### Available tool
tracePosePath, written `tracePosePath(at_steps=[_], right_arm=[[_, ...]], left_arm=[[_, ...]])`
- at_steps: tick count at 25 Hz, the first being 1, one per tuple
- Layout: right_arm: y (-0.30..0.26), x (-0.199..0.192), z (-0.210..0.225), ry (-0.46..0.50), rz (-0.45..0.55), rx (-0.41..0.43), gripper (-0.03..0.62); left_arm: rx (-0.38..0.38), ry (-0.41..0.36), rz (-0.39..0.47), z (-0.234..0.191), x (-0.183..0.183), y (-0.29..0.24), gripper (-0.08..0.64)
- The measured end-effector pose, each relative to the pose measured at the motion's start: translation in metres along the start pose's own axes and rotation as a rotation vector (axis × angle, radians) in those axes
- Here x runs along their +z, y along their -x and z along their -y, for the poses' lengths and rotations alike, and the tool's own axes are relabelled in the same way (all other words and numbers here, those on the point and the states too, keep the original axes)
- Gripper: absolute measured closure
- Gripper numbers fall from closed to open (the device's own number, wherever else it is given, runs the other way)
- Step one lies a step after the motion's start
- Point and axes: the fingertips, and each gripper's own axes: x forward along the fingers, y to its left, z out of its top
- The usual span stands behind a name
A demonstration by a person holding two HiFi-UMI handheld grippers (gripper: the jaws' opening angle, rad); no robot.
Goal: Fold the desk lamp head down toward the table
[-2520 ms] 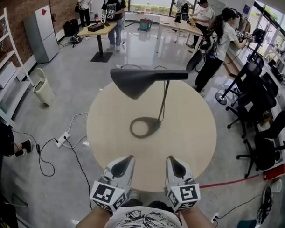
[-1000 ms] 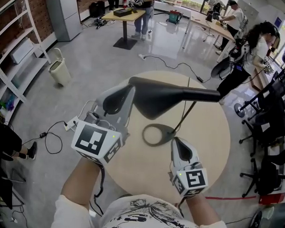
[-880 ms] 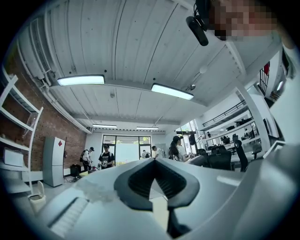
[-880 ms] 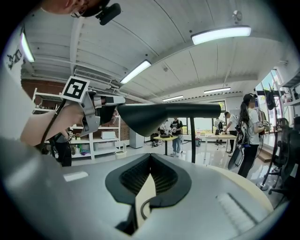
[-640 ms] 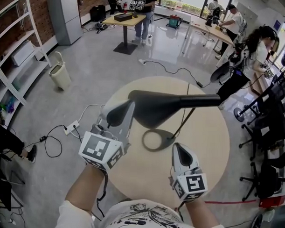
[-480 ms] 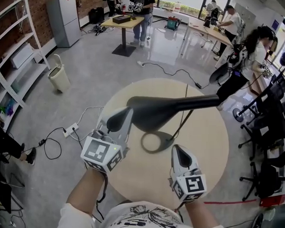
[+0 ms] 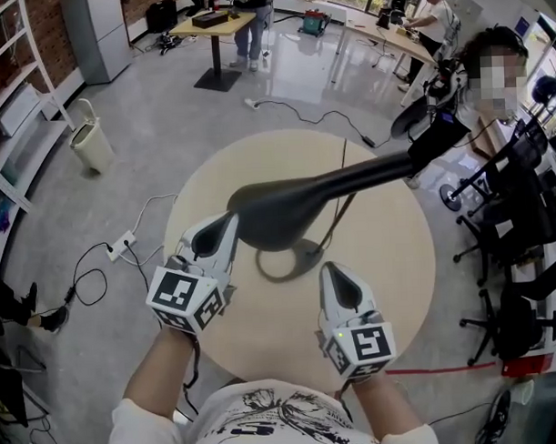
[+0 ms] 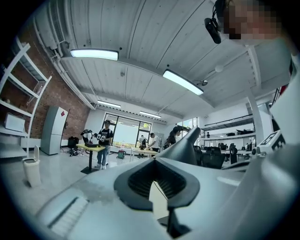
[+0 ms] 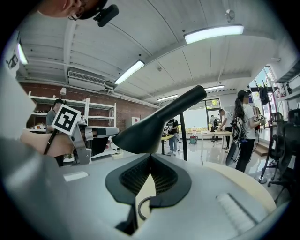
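A black desk lamp stands on the round beige table [image 7: 389,285]. Its cone-shaped head [image 7: 273,217] hangs low over the ring base [image 7: 298,261], and its neck [image 7: 376,172] slopes up to the right. My left gripper [image 7: 219,229] is shut, with its tip against the head's left rim and nothing between the jaws. In the right gripper view that tip [image 9: 101,133] lies beside the lamp head [image 9: 150,126]. My right gripper [image 7: 337,280] is shut and holds nothing, near the table's front edge, short of the base. The thin stem [image 7: 337,214] rises behind the head.
Office chairs [image 7: 509,309] and a person [image 7: 447,120] stand to the table's right. Cables and a power strip [image 7: 119,245] lie on the floor at left, near a bin [image 7: 88,141] and shelving [image 7: 10,98]. More desks and people fill the far room.
The lamp head has come down and now tilts toward the left, its neck no longer level. My left gripper dropped with it along the head's left rim. The right gripper barely moved.
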Motion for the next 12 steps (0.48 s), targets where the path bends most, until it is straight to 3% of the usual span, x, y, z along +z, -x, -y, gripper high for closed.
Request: tracePosePath(at_steps=[12], right_arm=[[-0.004,-0.013,0.004,-0.022,-0.021,-0.012,0.583]], left_arm=[[-0.014,0.044,-0.060,0.009,-0.049,-0.012,0.554]])
